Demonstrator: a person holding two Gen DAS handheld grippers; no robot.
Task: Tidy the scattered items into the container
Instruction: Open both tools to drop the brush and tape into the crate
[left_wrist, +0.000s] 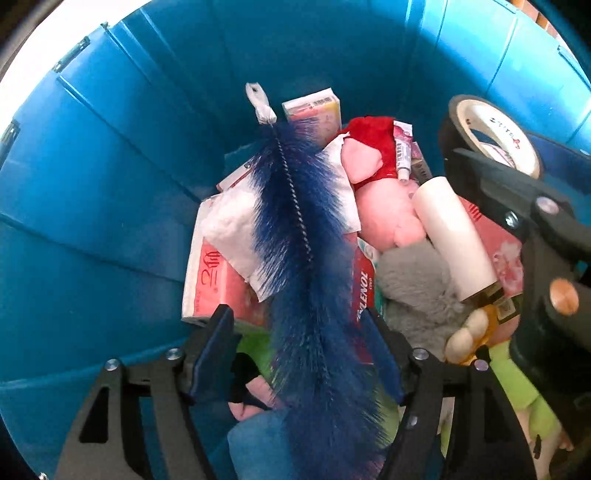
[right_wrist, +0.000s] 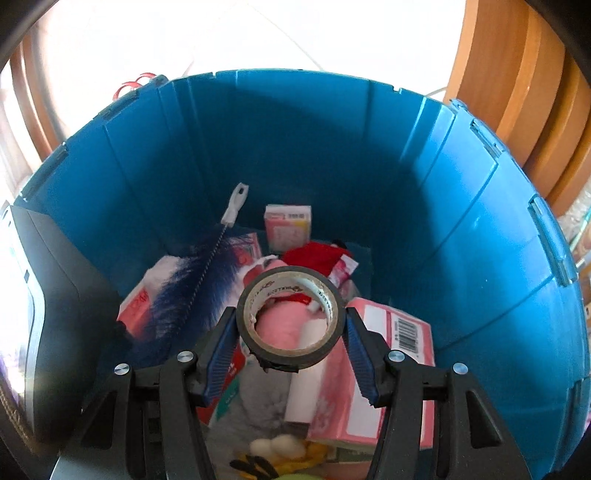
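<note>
Your blue bin (right_wrist: 461, 229) is already pretty loaded, boxes and plushies piled on the bottom. The blue feather duster (left_wrist: 306, 258) lies on that heap, and your left gripper (left_wrist: 295, 354) has its jaws spread around the tail, not pinching. Right gripper (right_wrist: 291, 332) is clamped on the tape roll (right_wrist: 291, 317), so let go low over the pile.

A blue bin (right_wrist: 461, 229) is holding a navy-bristled brush (left_wrist: 306, 258), black tape (right_wrist: 291, 321), pink boxes (right_wrist: 391, 354) and a red cloth (left_wrist: 369, 147).
</note>
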